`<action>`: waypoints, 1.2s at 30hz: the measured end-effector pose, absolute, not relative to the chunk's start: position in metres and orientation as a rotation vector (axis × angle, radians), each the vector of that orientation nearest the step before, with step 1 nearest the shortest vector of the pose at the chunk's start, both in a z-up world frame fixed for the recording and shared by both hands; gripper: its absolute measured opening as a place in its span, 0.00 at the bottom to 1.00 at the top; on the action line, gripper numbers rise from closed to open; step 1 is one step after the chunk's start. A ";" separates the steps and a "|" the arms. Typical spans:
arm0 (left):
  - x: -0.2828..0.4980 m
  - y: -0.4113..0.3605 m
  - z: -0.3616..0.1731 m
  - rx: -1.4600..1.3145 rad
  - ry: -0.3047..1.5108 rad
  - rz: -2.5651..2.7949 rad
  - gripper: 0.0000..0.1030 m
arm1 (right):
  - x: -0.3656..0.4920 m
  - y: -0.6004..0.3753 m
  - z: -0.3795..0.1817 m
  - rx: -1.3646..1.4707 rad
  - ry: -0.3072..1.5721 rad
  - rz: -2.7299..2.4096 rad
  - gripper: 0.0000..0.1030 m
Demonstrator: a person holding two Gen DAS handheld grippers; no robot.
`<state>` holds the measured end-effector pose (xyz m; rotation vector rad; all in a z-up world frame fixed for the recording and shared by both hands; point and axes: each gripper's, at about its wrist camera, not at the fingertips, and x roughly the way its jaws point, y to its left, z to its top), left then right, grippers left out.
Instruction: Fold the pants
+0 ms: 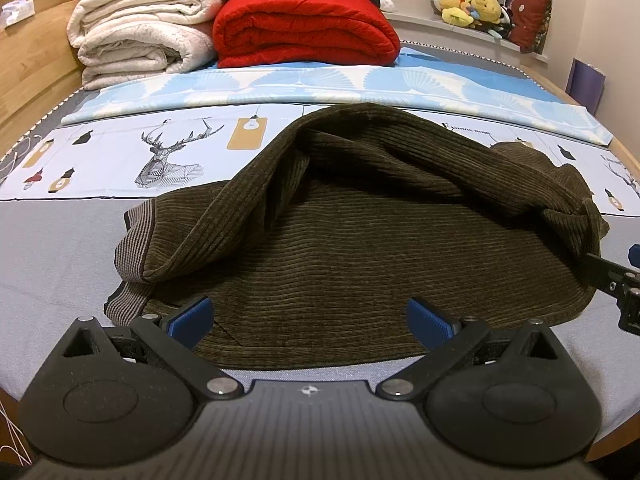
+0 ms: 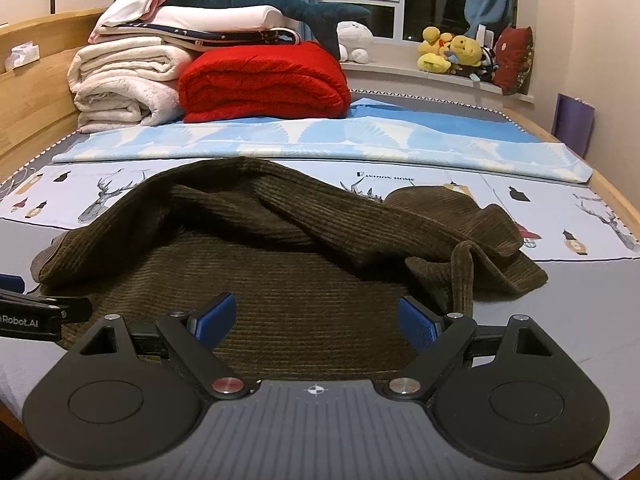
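Dark olive corduroy pants lie crumpled on the bed, one part flat toward me and the rest bunched in a ridge behind it. My left gripper hovers open over the flat near edge, blue pads wide apart, nothing between them. In the right wrist view the same pants fill the middle, with a twisted end at the right. My right gripper is open above the flat part, gripping nothing. Each gripper shows at the edge of the other's view: the right one, the left one.
The grey bed sheet carries a deer-print cloth and a light blue cloth. Folded white blankets and a red quilt are stacked at the head. Wooden bed rails run along both sides. Plush toys sit on the windowsill.
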<state>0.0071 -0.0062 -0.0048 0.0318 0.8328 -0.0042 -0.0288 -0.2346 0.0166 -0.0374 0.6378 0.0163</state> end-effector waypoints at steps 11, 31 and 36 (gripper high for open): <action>0.008 -0.007 -0.006 0.033 0.831 -0.008 1.00 | -0.031 -0.233 0.017 -0.062 0.628 0.019 0.86; 0.007 -0.009 -0.006 0.038 0.830 -0.012 1.00 | -0.032 -0.231 0.018 -0.074 0.622 0.021 0.83; 0.007 -0.009 -0.006 0.036 0.832 -0.011 1.00 | -0.031 -0.231 0.017 -0.082 0.617 -0.005 0.83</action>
